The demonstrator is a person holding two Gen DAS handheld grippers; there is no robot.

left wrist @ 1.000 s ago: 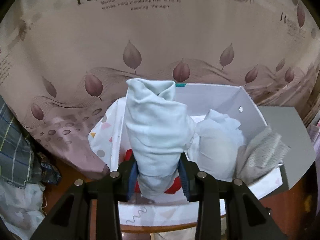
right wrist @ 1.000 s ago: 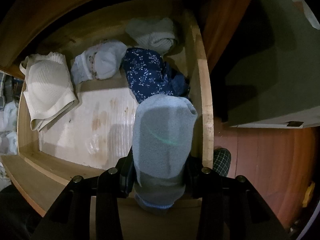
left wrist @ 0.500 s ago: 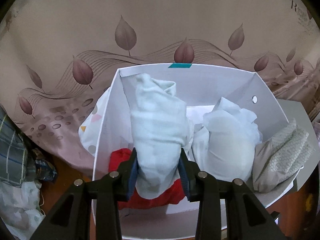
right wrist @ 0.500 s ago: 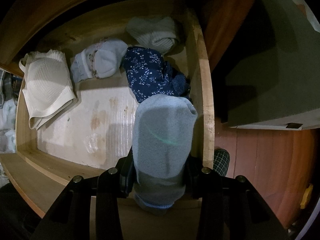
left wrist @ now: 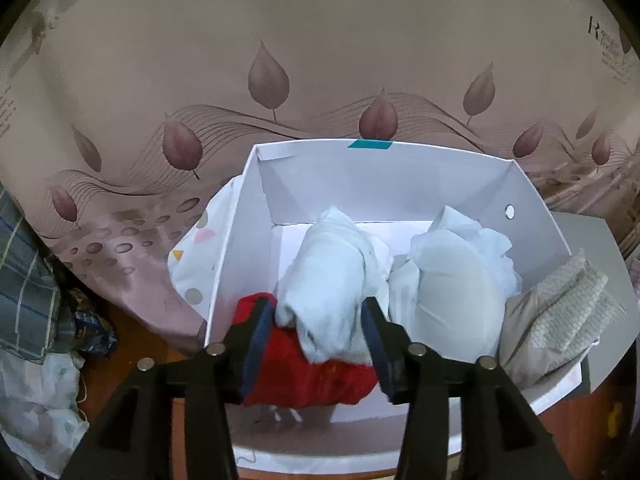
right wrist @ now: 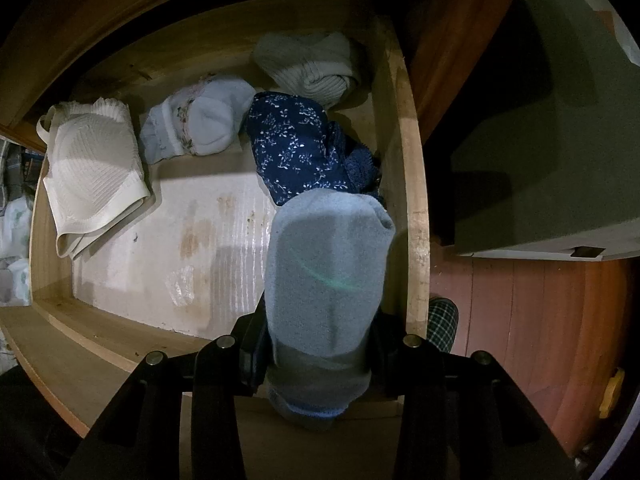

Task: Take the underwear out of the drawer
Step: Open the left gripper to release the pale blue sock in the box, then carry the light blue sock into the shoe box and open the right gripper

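In the left wrist view a white box (left wrist: pixel 248 232) holds a red garment (left wrist: pixel 312 380), a white padded piece (left wrist: pixel 456 292) and a grey-white patterned cloth (left wrist: pixel 560 312). A pale blue rolled garment (left wrist: pixel 332 280) rests on the red one, between the jaws of my left gripper (left wrist: pixel 317 308). Those jaws are opening and the pads stand just off it. In the right wrist view my right gripper (right wrist: pixel 320 320) is shut on a grey-blue rolled underwear (right wrist: pixel 328 264), held over the open wooden drawer (right wrist: pixel 412 184).
The drawer holds a cream bra (right wrist: pixel 92 172), a pale blue lace-trimmed piece (right wrist: pixel 200 120), a navy floral garment (right wrist: pixel 296 148) and a pale ribbed roll (right wrist: pixel 308 68). A leaf-print cloth (left wrist: pixel 280 80) hangs behind the box. A grey board (right wrist: pixel 540 160) lies right of the drawer.
My left gripper sank into the white box with the pale blue roll and its jaws spread. The roll now lies lower, on the red garment. The right gripper has kept still.
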